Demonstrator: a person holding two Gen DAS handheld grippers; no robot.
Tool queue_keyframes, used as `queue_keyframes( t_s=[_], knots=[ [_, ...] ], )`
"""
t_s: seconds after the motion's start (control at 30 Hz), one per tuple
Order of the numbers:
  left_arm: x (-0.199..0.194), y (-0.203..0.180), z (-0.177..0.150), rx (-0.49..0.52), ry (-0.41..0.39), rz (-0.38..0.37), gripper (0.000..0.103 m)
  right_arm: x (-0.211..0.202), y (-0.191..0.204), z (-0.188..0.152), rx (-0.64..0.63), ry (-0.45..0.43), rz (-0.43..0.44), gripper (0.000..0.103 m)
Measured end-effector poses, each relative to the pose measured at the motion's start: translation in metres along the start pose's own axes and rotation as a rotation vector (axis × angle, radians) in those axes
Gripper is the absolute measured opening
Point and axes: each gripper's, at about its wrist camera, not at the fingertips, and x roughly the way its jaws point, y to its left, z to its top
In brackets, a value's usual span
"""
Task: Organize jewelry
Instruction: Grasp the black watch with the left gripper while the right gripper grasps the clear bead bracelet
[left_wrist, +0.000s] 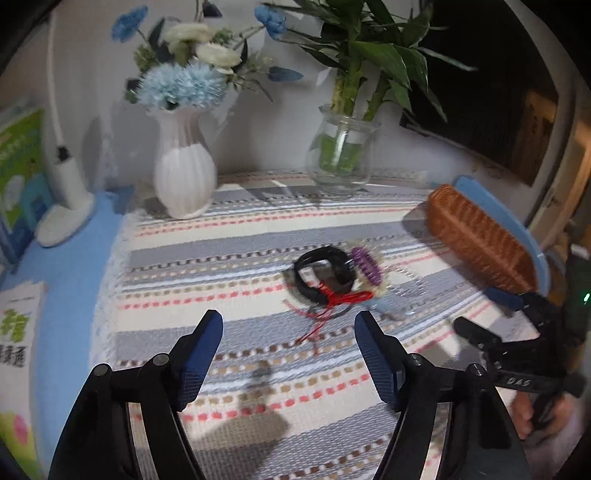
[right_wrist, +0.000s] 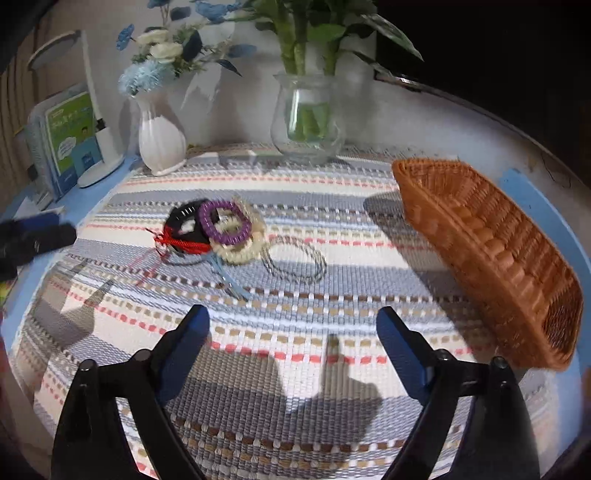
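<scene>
A pile of jewelry lies on the striped cloth (right_wrist: 295, 229): a black bracelet (left_wrist: 325, 273) (right_wrist: 181, 227), a purple coil ring (left_wrist: 365, 264) (right_wrist: 223, 223), a cream beaded bracelet (right_wrist: 240, 247), a red cord (left_wrist: 343, 297) (right_wrist: 177, 242) and a clear beaded loop (right_wrist: 295, 258). An orange woven basket (right_wrist: 491, 251) (left_wrist: 480, 240) stands tilted at the right. My left gripper (left_wrist: 288, 332) is open and empty, just short of the pile. My right gripper (right_wrist: 291, 325) is open and empty, nearer than the pile and left of the basket; it also shows in the left wrist view (left_wrist: 502, 314).
A white vase of blue and white flowers (left_wrist: 184, 173) (right_wrist: 160, 140) and a glass jar with green stalks (left_wrist: 343, 155) (right_wrist: 306, 118) stand at the back of the cloth. A white lamp base (left_wrist: 62, 218) and books (right_wrist: 70, 140) sit at the left on the blue table.
</scene>
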Motion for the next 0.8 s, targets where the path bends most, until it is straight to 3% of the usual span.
queue_keyframes(
  t_s=[0.1, 0.17, 0.23, 0.3, 0.47, 0.73, 0.77, 0.8],
  knots=[
    [0.022, 0.007, 0.025, -0.013, 0.073, -0.102, 0.064, -0.005, -0.005, 0.011, -0.016, -0.015, -0.009, 0.087],
    [0.043, 0.006, 0.036, 0.006, 0.11, -0.12, 0.062, -0.003, -0.009, 0.019, -0.029, -0.013, -0.018, 0.076],
    [0.07, 0.006, 0.044, -0.009, 0.158, -0.145, 0.06, 0.007, -0.014, 0.026, -0.034, 0.023, -0.022, 0.051],
    [0.097, 0.006, 0.049, -0.027, 0.187, -0.173, 0.053, 0.021, -0.019, 0.034, -0.018, 0.065, -0.006, 0.046],
    [0.133, 0.009, 0.047, -0.069, 0.221, -0.213, 0.052, 0.063, -0.032, 0.046, 0.029, 0.143, 0.074, 0.045],
    [0.148, 0.02, 0.044, -0.103, 0.22, -0.207, 0.052, 0.106, -0.032, 0.047, -0.029, 0.188, 0.077, 0.045],
    [0.15, 0.019, 0.043, -0.1, 0.226, -0.208, 0.05, 0.11, -0.031, 0.047, -0.037, 0.191, 0.072, 0.045],
    [0.152, 0.018, 0.043, -0.096, 0.232, -0.2, 0.04, 0.114, -0.03, 0.047, -0.046, 0.194, 0.072, 0.045]
  ],
)
